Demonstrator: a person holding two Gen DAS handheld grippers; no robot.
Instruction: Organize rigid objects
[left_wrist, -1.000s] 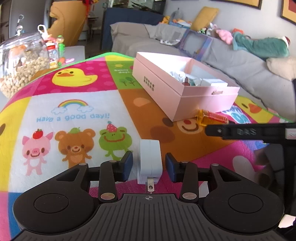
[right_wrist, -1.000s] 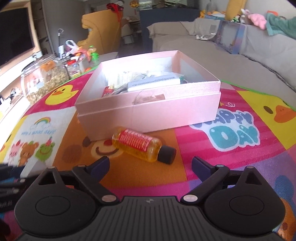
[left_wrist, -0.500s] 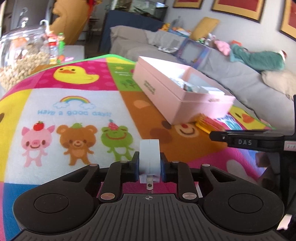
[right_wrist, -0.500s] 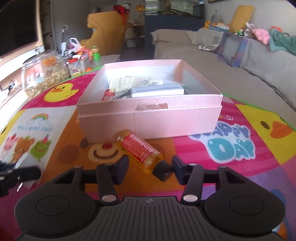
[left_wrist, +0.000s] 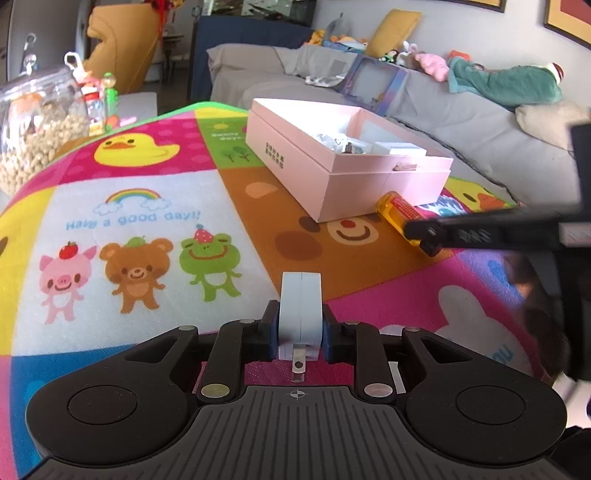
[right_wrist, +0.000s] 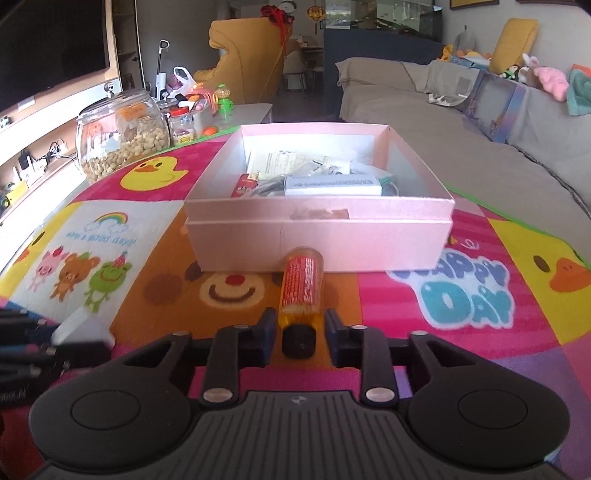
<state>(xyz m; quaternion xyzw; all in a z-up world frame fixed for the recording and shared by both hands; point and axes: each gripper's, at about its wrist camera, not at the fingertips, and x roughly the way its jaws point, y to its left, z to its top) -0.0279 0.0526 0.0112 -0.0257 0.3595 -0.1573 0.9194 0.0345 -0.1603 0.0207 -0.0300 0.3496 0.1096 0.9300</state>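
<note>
Left wrist view: the left gripper clamps a white charger above the cartoon play mat, jaws easing apart. The right gripper is closing around an amber bottle, a gap showing either side, lying against the pink box; a grey sofa stands behind.

Smooth white plastic charger block with a bare metal prong. Glossy amber translucent bottle, matt black cap. Pink matt cardboard box on soft printed cloth mat.

White wall charger stands on edge on the cartoon mat, prong toward the camera; amber bottle with red label and black cap lies on its side, base touching the front wall of the open pink box holding small items.
</note>
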